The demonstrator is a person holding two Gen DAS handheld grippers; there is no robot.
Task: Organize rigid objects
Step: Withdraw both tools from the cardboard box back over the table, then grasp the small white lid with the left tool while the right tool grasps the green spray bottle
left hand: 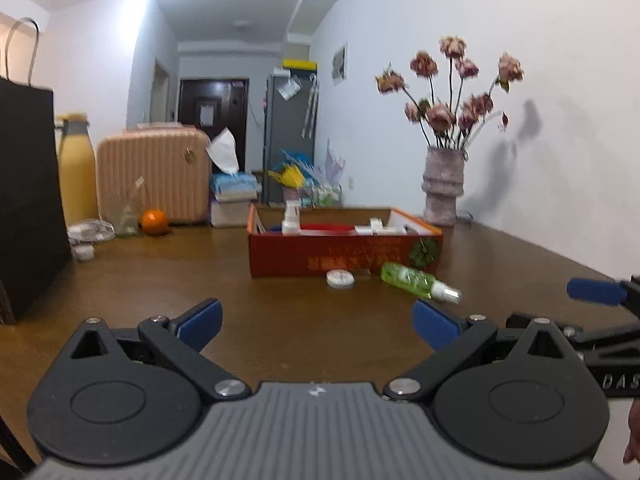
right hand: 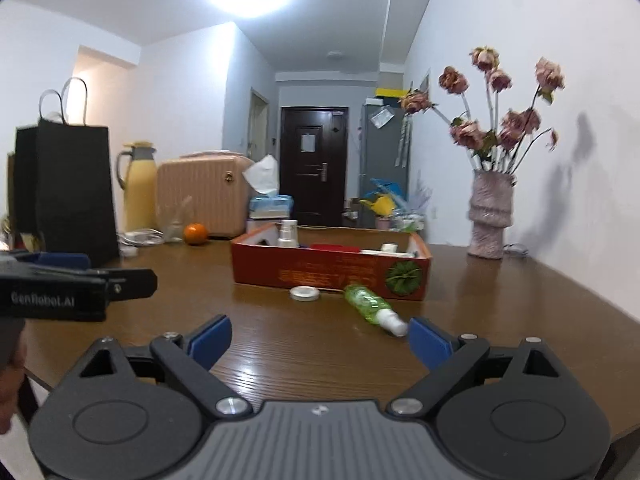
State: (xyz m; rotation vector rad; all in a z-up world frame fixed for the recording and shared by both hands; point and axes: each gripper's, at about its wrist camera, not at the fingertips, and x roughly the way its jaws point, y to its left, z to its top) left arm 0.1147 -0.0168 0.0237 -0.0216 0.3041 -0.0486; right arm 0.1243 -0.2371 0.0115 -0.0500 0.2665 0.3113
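A red cardboard box [left hand: 344, 256] [right hand: 332, 270] stands on the brown table and holds several white bottles and tubes. In front of it lie a green spray bottle [left hand: 416, 281] [right hand: 370, 306] on its side and a small white round tin [left hand: 340, 279] [right hand: 305, 293]. My left gripper [left hand: 318, 326] is open and empty, well short of the tin. My right gripper [right hand: 320, 340] is open and empty, its right pad [right hand: 430, 346] close to the bottle's white cap. Each gripper shows at the edge of the other's view.
A vase of dried pink flowers [left hand: 444, 188] [right hand: 490, 216] stands at the back right by the wall. A black paper bag [left hand: 28, 200] [right hand: 68, 188], yellow thermos [left hand: 76, 168], pink case [left hand: 154, 176], tissue pack and an orange [left hand: 154, 222] [right hand: 196, 234] line the back left.
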